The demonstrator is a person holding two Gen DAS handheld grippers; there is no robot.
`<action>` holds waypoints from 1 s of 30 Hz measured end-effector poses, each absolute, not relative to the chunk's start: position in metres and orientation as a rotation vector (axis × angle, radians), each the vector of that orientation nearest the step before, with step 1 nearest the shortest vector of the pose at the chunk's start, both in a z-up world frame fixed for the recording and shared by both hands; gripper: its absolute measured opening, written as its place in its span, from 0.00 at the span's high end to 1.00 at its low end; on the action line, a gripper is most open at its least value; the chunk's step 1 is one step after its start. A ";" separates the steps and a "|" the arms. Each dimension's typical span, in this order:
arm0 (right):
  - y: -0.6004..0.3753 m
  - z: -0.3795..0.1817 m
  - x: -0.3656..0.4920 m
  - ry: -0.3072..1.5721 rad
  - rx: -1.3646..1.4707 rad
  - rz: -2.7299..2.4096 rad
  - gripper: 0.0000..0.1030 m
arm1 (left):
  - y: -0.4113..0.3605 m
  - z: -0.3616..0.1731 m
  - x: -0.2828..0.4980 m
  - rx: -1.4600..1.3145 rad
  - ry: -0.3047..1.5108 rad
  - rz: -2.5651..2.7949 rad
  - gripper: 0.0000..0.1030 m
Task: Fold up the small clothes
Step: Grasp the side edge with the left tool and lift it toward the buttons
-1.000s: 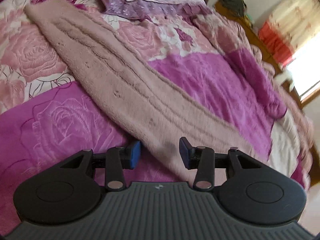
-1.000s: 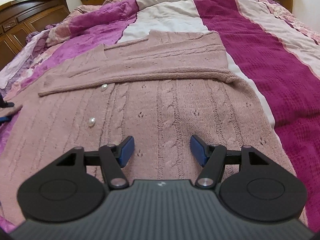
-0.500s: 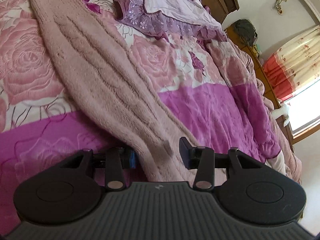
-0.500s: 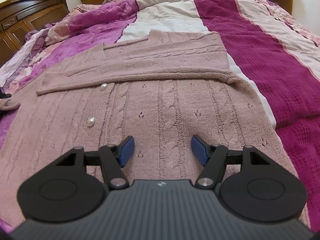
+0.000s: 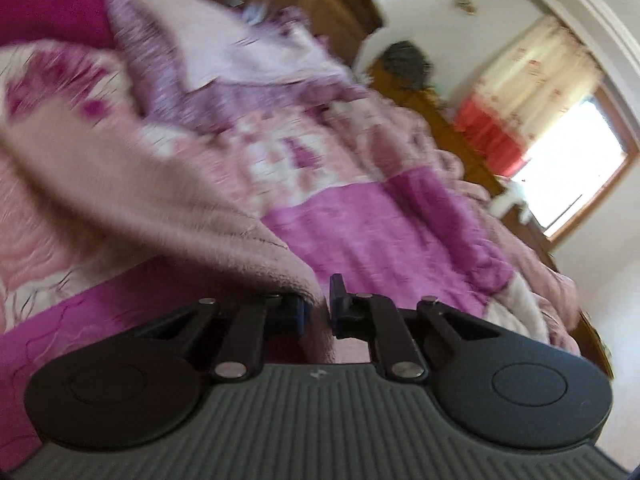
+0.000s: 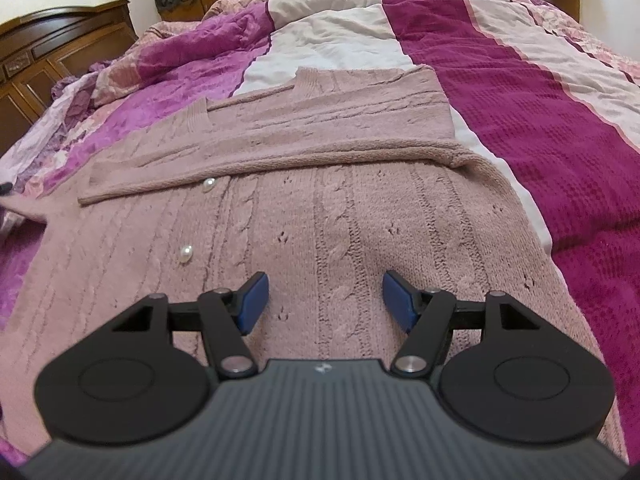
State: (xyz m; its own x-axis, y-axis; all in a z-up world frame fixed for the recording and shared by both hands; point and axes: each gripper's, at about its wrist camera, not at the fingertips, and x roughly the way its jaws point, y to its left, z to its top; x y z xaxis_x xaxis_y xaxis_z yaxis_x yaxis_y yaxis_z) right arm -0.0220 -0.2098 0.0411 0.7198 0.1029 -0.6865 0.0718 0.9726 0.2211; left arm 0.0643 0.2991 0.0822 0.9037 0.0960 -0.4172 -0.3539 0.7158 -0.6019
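Note:
A dusty-pink cable-knit cardigan (image 6: 328, 208) with pearl buttons (image 6: 186, 254) lies spread on the bed, one sleeve folded across its upper part. In the left wrist view my left gripper (image 5: 316, 310) is shut on the cardigan's other sleeve (image 5: 168, 204), which rises off the quilt in a blurred fold. My right gripper (image 6: 324, 300) hovers just above the cardigan's body, open, nothing between its blue pads (image 6: 252, 300).
The bed carries a purple, white and magenta quilt (image 6: 500, 92) and a rose-print cover (image 5: 48, 220). Lilac pillows (image 5: 224, 48) lie at the head. Dark wooden furniture (image 6: 48, 48) stands behind, and a bright window with curtains (image 5: 560, 152) is at the right.
My left gripper closed on the sleeve and lifted it, and its view tilted up toward the room. The right gripper stayed where it was, still open.

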 end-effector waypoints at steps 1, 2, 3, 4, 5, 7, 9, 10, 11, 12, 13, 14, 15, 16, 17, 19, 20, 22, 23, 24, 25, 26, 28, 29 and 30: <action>-0.211 0.042 -0.022 0.766 0.247 0.018 0.36 | 0.292 0.091 0.063 -0.714 0.358 0.230 0.88; -0.211 0.044 -0.023 0.762 0.252 0.018 0.36 | 0.284 0.099 0.062 -0.696 0.344 0.207 0.88; -0.212 0.045 -0.024 0.757 0.256 0.018 0.36 | 0.276 0.107 0.061 -0.677 0.332 0.183 0.88; -0.212 0.046 -0.024 0.753 0.260 0.018 0.36 | 0.266 0.117 0.061 -0.656 0.318 0.157 0.88; -0.213 0.047 -0.024 0.749 0.265 0.019 0.36 | 0.257 0.124 0.060 -0.638 0.306 0.135 0.88; -0.214 0.049 -0.025 0.740 0.274 0.020 0.36 | 0.237 0.139 0.060 -0.598 0.286 0.088 0.88; -0.216 0.051 -0.026 0.732 0.282 0.021 0.36 | 0.218 0.149 0.062 -0.572 0.281 0.047 0.88; -0.216 0.051 -0.026 0.729 0.287 0.020 0.36 | 0.207 0.154 0.063 -0.556 0.280 0.029 0.88; -0.218 0.051 -0.026 0.727 0.295 0.019 0.36 | 0.196 0.157 0.065 -0.537 0.280 0.015 0.88; -0.219 0.051 -0.026 0.725 0.303 0.019 0.36 | 0.186 0.160 0.065 -0.521 0.280 0.004 0.88; -0.220 0.051 -0.027 0.723 0.310 0.019 0.36 | 0.175 0.161 0.067 -0.503 0.283 -0.005 0.88; -0.221 0.051 -0.027 0.721 0.316 0.018 0.36 | 0.164 0.162 0.069 -0.491 0.287 -0.016 0.88; -0.222 0.051 -0.027 0.719 0.320 0.018 0.36 | 0.154 0.163 0.071 -0.484 0.293 -0.030 0.88; -0.223 0.051 -0.027 0.716 0.325 0.019 0.36 | 0.143 0.161 0.074 -0.480 0.303 -0.045 0.88; -0.225 0.051 -0.028 0.712 0.331 0.019 0.36 | 0.133 0.160 0.076 -0.477 0.313 -0.061 0.88; -0.226 0.051 -0.028 0.708 0.339 0.020 0.36 | 0.112 0.155 0.080 -0.468 0.336 -0.092 0.88; -0.228 0.051 -0.028 0.706 0.343 0.020 0.36 | 0.103 0.151 0.082 -0.460 0.348 -0.103 0.88; -0.230 0.051 -0.028 0.703 0.352 0.019 0.36 | 0.081 0.141 0.088 -0.432 0.377 -0.120 0.88; -0.232 0.050 -0.028 0.702 0.357 0.018 0.36 | 0.072 0.136 0.090 -0.417 0.394 -0.128 0.88; -0.233 0.050 -0.028 0.702 0.362 0.018 0.36 | 0.063 0.129 0.093 -0.404 0.416 -0.137 0.88; -0.234 0.049 -0.028 0.702 0.367 0.017 0.36 | 0.057 0.121 0.098 -0.395 0.440 -0.146 0.88; -0.236 0.049 -0.028 0.703 0.371 0.016 0.36 | 0.048 0.114 0.101 -0.382 0.470 -0.157 0.88; -0.238 0.046 -0.028 0.706 0.381 0.011 0.36 | 0.037 0.098 0.106 -0.357 0.523 -0.173 0.88; -0.240 0.045 -0.028 0.708 0.385 0.010 0.36 | 0.032 0.089 0.110 -0.345 0.552 -0.181 0.88; -0.241 0.044 -0.028 0.709 0.390 0.009 0.36 | 0.029 0.081 0.112 -0.335 0.578 -0.183 0.88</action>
State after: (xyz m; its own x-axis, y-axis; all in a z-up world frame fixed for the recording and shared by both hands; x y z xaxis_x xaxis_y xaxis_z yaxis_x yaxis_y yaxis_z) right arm -0.0276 -0.2406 0.0442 0.7620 0.1390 -0.6325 0.1224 0.9281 0.3515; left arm 0.1121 0.0292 0.0810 0.8233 -0.2621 -0.5035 0.0762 0.9300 -0.3595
